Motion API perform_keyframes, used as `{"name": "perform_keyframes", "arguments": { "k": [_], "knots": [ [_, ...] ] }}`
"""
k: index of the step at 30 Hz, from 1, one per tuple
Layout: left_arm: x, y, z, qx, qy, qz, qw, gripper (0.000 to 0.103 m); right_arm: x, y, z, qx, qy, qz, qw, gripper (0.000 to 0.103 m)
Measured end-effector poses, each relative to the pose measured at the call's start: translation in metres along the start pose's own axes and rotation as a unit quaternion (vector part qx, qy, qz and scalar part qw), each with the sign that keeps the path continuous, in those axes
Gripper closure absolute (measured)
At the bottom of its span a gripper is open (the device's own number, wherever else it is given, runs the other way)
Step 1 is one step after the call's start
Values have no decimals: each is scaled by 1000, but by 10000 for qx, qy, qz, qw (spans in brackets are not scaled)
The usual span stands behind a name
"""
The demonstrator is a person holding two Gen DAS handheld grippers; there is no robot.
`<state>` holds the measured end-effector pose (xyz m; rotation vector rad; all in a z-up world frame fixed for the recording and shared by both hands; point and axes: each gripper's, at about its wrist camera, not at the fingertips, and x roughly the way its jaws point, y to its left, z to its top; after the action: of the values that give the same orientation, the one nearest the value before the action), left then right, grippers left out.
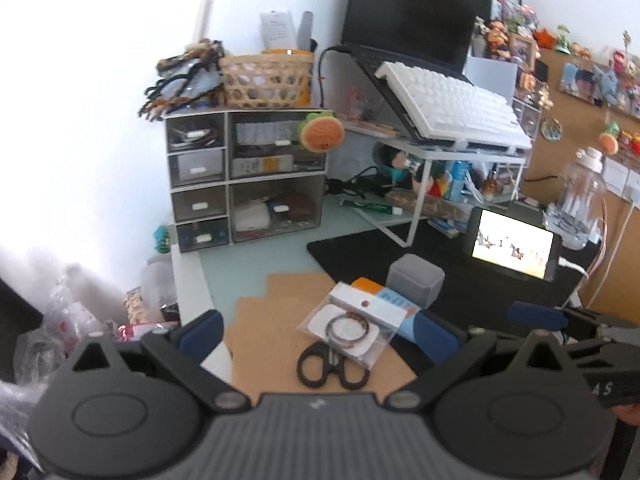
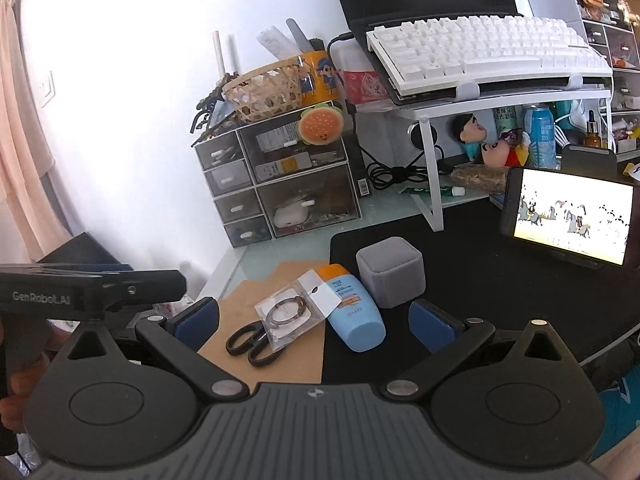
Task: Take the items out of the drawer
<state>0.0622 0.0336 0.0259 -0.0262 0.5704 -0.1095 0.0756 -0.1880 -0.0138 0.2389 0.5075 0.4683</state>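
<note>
I count four items lying out on the desk, all ahead of my fingers. One pair of black scissors (image 2: 256, 342) lies on the brown cardboard sheet (image 2: 288, 364), handles toward me. One clear packet (image 2: 294, 312) holding a ring-shaped band overlaps the scissor blades. One light-blue tube (image 2: 354, 314) with an orange cap lies just beside the packet at 3 o'clock; its label is printed but too small for me to read. One grey box (image 2: 390, 272) stands on the black mat (image 2: 500, 280) at 1 o'clock from the tube.

In the right wrist view the scissors sit between my two blue pads, nearer the left one, and the tube lies near the middle. The right gripper (image 2: 316, 320) is spread wide, grasping nothing. The left gripper (image 1: 320, 334) is likewise released, with the scissors (image 1: 332, 366) and packet (image 1: 346, 328) between its pads.

The drawer unit (image 1: 246, 176) stands at 11 o'clock against the wall. I count four small drawers in its left column and larger clear ones on its right, all pushed in. A wicker basket (image 1: 264, 80) sits on top. From the right wrist, "GenRobot.AI" reads on the other gripper's body. One white keyboard (image 2: 480, 46) rests on a stand at 1 o'clock, and one phone (image 2: 572, 216) shows a cartoon at 3 o'clock.
</note>
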Motion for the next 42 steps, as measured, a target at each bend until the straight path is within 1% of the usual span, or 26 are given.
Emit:
{"name": "perform_keyframes", "arguments": {
  "k": [4,6,8,11,15,18,24,42],
  "knots": [
    [-4,5,-3,-150,-64,201,9997,0,-1,1,-4,-24,-2,127,9999,0],
    [-5,7,-4,-209,-29,211,9996,0,-3,0,-11,-89,-47,175,9998,0],
    [-6,7,-6,-186,0,230,9996,0,-4,-3,-16,-99,-74,146,9998,0],
    [-7,7,-9,-134,52,372,9992,0,-5,-5,-20,-87,-103,150,9998,0],
    [-8,8,-13,-265,61,390,9989,0,-7,-3,-22,-122,-102,180,9997,0],
    [-7,4,-17,-207,62,457,9987,0,-8,0,-25,-194,-79,181,9996,0],
    [-1,-4,-25,-162,138,416,9989,0,-13,6,-31,-390,-90,54,9992,0],
    [11,-16,-38,-111,287,351,9989,0,-14,4,-38,-448,-58,-50,9990,0]
  ]
}}
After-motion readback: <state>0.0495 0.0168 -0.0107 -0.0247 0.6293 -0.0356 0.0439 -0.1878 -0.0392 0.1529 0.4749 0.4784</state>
